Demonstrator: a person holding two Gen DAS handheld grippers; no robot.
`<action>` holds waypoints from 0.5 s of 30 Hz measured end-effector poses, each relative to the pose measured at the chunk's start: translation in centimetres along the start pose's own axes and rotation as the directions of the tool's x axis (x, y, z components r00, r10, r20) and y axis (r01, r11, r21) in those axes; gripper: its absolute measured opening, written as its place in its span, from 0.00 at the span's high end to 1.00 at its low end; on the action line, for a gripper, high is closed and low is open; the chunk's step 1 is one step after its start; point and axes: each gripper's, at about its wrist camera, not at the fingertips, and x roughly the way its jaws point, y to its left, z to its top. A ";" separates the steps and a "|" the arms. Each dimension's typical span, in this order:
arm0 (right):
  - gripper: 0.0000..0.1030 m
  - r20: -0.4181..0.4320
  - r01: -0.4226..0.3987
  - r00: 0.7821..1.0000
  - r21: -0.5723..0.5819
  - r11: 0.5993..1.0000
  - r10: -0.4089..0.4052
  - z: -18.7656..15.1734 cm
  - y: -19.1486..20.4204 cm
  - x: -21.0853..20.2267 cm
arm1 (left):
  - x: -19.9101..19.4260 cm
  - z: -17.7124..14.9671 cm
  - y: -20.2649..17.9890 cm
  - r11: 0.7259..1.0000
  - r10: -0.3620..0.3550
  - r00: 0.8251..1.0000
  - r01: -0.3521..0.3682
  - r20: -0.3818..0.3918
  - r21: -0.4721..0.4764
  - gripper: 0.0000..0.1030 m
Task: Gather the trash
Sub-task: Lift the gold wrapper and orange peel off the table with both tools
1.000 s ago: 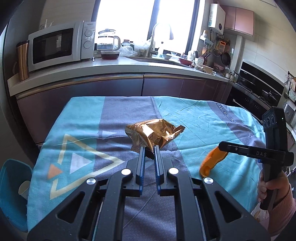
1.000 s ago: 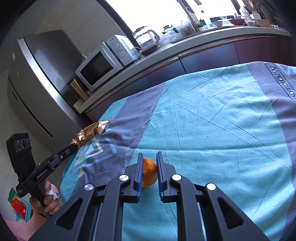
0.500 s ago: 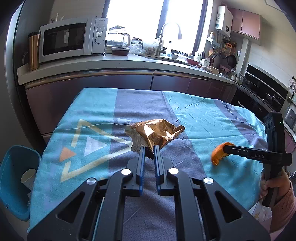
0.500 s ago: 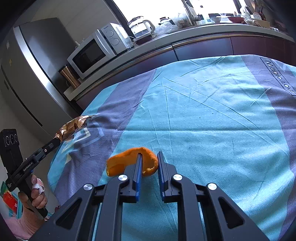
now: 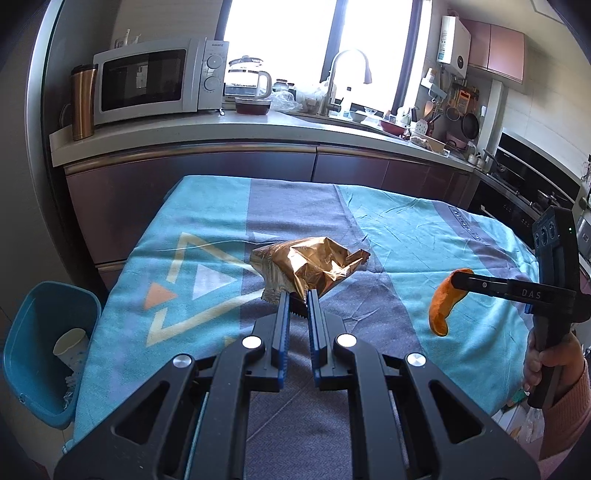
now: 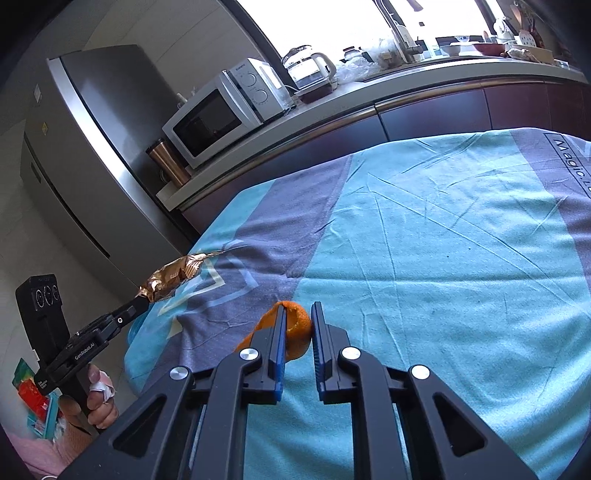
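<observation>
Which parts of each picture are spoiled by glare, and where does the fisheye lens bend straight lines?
Left wrist view: the window is blown out white, sunlight glints on the gold wrapper, and the counter edge bows. Right wrist view: the window is also washed out, the fridge curves, and the orange peel stays sharp.

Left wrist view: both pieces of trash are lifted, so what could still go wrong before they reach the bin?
The gold wrapper is pinched only by its serrated edge in the left gripper; it might slip out. The orange peel dangles from the right gripper on the far side from the blue bin, and may drop onto the tablecloth.
</observation>
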 end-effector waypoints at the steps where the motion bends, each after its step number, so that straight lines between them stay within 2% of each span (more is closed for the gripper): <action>1: 0.89 0.000 -0.007 1.000 -0.003 1.000 0.007 0.1 0.3 0.0 | -0.2 0.0 0.1 1.000 0.003 1.000 -0.003 0.002 -0.002 0.90; 15: 0.89 0.007 -0.070 0.997 -0.035 0.997 0.070 0.5 3.5 1.2 | -2.4 -0.6 1.9 0.999 0.044 0.998 -0.043 0.033 -0.021 0.90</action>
